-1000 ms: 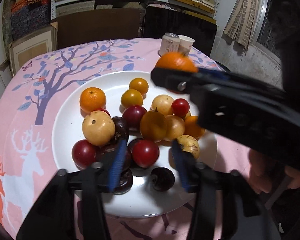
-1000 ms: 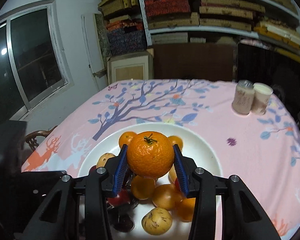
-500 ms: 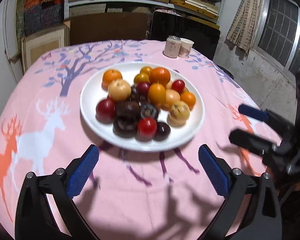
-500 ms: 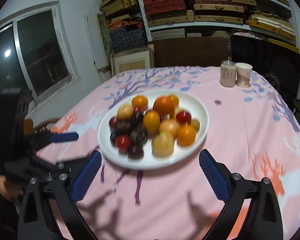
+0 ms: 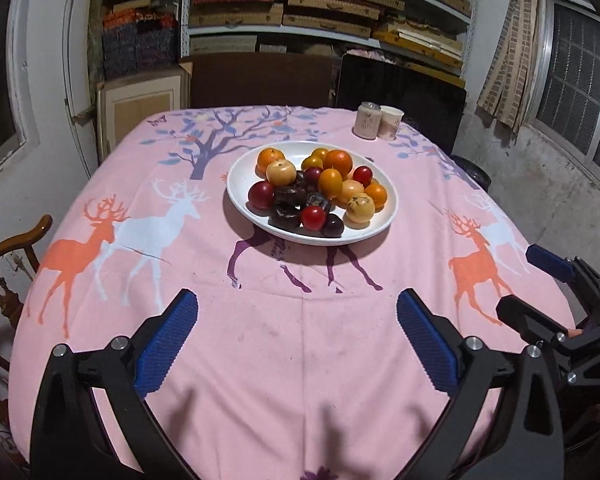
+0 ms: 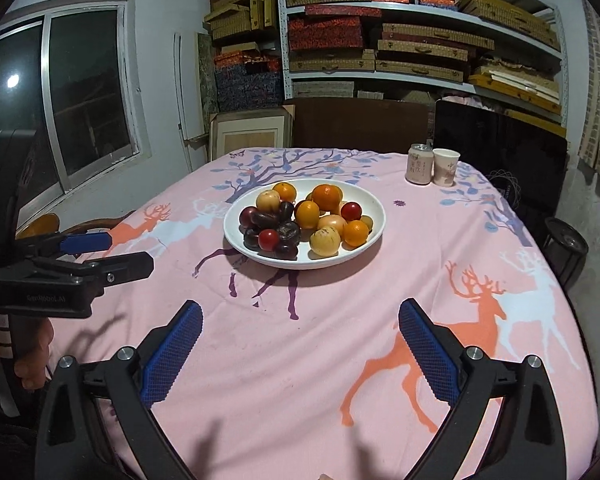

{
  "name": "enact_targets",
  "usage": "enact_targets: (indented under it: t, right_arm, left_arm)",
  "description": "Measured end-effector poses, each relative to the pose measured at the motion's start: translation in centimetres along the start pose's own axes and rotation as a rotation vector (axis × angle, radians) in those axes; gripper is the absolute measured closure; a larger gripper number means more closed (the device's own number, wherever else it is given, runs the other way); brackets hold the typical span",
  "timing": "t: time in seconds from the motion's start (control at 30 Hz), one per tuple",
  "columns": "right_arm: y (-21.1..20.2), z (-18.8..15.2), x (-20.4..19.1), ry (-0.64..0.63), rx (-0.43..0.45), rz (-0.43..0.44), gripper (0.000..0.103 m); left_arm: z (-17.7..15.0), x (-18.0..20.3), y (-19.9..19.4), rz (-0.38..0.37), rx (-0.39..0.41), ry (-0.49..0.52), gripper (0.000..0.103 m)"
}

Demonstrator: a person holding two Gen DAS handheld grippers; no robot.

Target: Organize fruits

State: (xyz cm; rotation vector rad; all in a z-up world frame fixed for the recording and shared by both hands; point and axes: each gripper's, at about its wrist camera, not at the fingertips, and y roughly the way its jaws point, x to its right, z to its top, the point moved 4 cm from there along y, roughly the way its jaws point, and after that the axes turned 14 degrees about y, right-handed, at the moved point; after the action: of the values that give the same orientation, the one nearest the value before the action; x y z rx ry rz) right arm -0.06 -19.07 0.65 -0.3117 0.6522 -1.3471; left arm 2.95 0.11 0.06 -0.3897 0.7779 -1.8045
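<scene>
A: While both tilt downward over the tablecloth, how do the tongs stand?
B: Left gripper and right gripper gape wide, empty. Fruits lie heaped on the plate; can and cup beyond.

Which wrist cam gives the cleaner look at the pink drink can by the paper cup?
Right wrist view: the pink drink can sits nearer and larger, its label print visible, beside the white paper cup. In the left wrist view the can is smaller and farther, its label blurred.
</scene>
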Motion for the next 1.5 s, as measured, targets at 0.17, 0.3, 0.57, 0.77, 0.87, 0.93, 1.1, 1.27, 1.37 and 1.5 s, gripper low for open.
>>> enact_targets:
  t: [0.17, 0.3, 0.57, 0.77, 0.87, 0.93, 1.1, 1.27, 1.37, 1.5]
  right_arm:
    - [-3.4, 0.1, -0.3, 0.009, 0.033, -0.017, 0.004]
    - [-5.4, 0.0, -0.1, 0.013, 0.07, -0.027, 0.004]
    - [-7.1, -0.4, 0.6, 0.047, 0.086, -0.044, 0.004]
    - [-7.8, -0.9, 1.0, 0.058, 0.086, -0.053, 0.004]
    - [-7.8, -0.9, 1.2, 0.068, 0.084, -0.055, 0.004]
    - [-7.8, -1.0, 1.3, 0.067, 0.083, -0.054, 0.004]
    - [-7.7, -1.0, 1.4, 0.07, 0.078, -0.05, 0.004]
    - [-7.5, -1.1, 1.6, 0.086, 0.072, -0.049, 0.004]
    - [-7.3, -1.2, 1.5, 0.086, 0.062, -0.048, 0.004]
    - [-7.1, -1.2, 1.4, 0.085, 0.056, -0.043, 0.004]
  left_arm:
    - [-0.6, 0.3, -3.4, 0.104, 0.03, 0.004, 0.005]
    - [-1.0, -0.1, -5.4, 0.192, 0.039, -0.009, 0.005]
    - [-1.8, 0.3, -8.0, 0.23, 0.059, 0.012, 0.005]
    - [-1.9, 1.3, -8.8, 0.261, 0.062, 0.042, 0.005]
    - [-1.9, 1.6, -8.9, 0.281, 0.06, 0.058, 0.005]
    - [-2.0, 1.8, -8.9, 0.277, 0.062, 0.062, 0.005]
    - [-2.0, 2.0, -8.8, 0.272, 0.057, 0.062, 0.005]
    - [-2.2, 2.0, -8.4, 0.264, 0.047, 0.064, 0.005]
    - [-2.2, 1.9, -8.2, 0.255, 0.046, 0.063, 0.005]
    - [-2.2, 1.8, -8.2, 0.26, 0.05, 0.062, 0.005]
